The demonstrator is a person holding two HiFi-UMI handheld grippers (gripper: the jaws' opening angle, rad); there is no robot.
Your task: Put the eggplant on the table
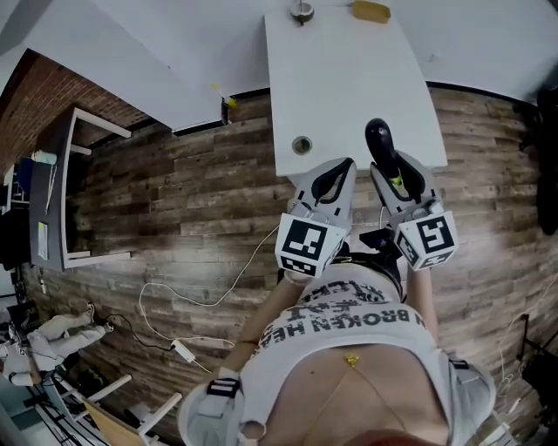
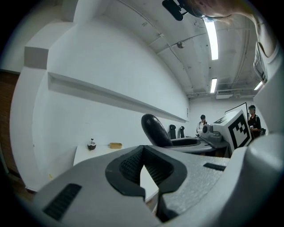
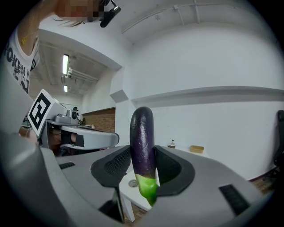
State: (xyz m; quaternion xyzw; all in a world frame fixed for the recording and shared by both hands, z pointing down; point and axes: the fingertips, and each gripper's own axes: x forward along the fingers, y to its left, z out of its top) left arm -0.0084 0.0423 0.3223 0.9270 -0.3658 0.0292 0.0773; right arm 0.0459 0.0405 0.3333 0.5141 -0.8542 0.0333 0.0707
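A dark purple eggplant [image 3: 142, 139] with a green stem end stands upright between the pads of my right gripper [image 3: 143, 150], which is shut on it. In the head view the eggplant [image 1: 378, 139] juts out of the right gripper [image 1: 394, 170] over the near edge of the white table [image 1: 349, 78]. My left gripper [image 1: 336, 174] hovers beside it at the same table edge, jaws shut with nothing between them. From the left gripper view [image 2: 142, 148] the eggplant [image 2: 155, 131] shows to the right above the other gripper.
On the table's far end sit a small round object [image 1: 302, 10] and a yellow item [image 1: 370, 10]; a round grommet [image 1: 302, 145] lies near the front edge. A white frame desk [image 1: 78, 187] stands left. Cables [image 1: 174, 322] trail on the wooden floor. People [image 2: 203, 119] stand far off.
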